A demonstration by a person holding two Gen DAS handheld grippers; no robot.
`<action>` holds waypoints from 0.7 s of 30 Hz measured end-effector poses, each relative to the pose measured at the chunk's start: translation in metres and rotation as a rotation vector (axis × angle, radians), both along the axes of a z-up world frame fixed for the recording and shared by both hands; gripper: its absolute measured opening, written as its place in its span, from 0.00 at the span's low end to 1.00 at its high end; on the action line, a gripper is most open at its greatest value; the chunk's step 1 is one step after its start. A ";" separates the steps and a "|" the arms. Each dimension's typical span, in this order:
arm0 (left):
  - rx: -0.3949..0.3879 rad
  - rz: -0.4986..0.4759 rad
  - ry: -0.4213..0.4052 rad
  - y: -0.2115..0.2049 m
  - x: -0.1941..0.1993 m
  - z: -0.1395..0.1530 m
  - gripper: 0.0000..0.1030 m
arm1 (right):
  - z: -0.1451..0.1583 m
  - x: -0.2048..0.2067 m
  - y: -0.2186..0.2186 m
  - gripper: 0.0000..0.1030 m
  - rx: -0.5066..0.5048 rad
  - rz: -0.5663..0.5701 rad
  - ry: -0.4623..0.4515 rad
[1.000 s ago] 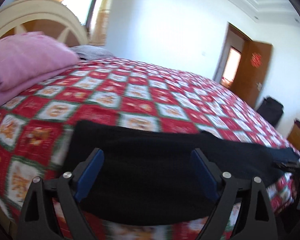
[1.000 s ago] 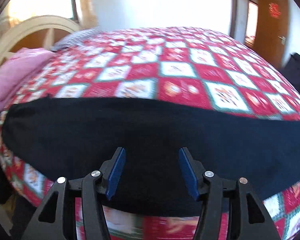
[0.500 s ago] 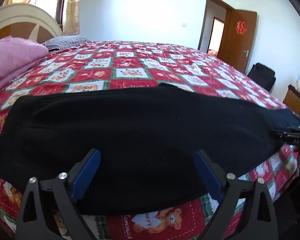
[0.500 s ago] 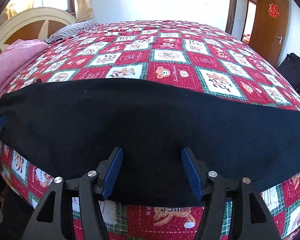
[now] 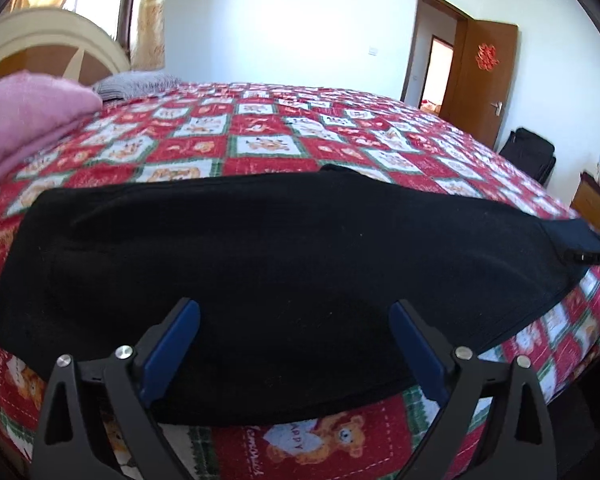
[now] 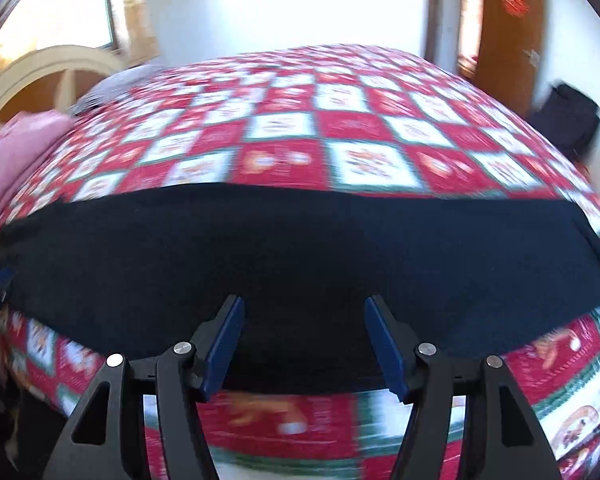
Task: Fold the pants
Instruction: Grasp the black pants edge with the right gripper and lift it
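Black pants (image 5: 284,248), folded lengthwise into a long band, lie flat across the near edge of the bed, over the red checked bear quilt (image 5: 260,136). My left gripper (image 5: 293,306) hovers open over the near hem of the pants toward their left end, nothing between its blue pads (image 5: 172,344). In the blurred right wrist view the pants (image 6: 300,248) also span the frame. My right gripper (image 6: 305,300) hangs over their near edge, jaws moderately apart and holding nothing. A dark tip at the pants' right end (image 5: 588,258) looks like the other gripper.
A folded pink blanket (image 5: 24,120) lies at the left by the cream headboard (image 5: 48,48), with a striped pillow (image 5: 136,82) behind. A brown door (image 5: 484,76), a black bag (image 5: 532,152) and a wooden cabinet (image 5: 592,204) stand beyond the bed's right side.
The left gripper came down closer over the pants and then held still, its jaws a little wider. The right gripper slid sideways along the pants, bringing their right end into view.
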State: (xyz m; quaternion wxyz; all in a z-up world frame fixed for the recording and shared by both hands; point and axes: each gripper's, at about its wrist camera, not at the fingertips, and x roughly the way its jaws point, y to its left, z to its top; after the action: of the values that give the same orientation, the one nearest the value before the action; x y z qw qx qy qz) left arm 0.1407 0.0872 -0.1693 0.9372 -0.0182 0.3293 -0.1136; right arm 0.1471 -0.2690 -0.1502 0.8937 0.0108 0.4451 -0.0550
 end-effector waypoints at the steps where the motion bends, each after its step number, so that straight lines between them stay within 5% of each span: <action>1: 0.022 -0.001 -0.001 -0.003 -0.001 0.000 0.96 | -0.006 0.003 -0.009 0.62 0.036 -0.011 0.032; 7: 0.011 0.004 -0.017 -0.002 -0.006 0.008 0.96 | 0.029 -0.009 -0.034 0.62 0.108 -0.018 -0.060; 13: -0.003 0.042 -0.015 0.003 -0.007 0.012 0.96 | 0.076 -0.038 -0.126 0.62 0.200 -0.227 -0.199; 21: -0.034 0.080 0.014 0.008 -0.003 0.005 0.97 | 0.081 -0.077 -0.217 0.52 0.261 -0.409 -0.186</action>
State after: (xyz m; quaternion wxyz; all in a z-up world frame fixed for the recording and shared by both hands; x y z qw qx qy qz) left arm 0.1379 0.0954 -0.1642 0.9382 -0.0482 0.3328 -0.0815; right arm 0.0702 -0.4865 -0.0688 0.8921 0.2206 0.3530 -0.1755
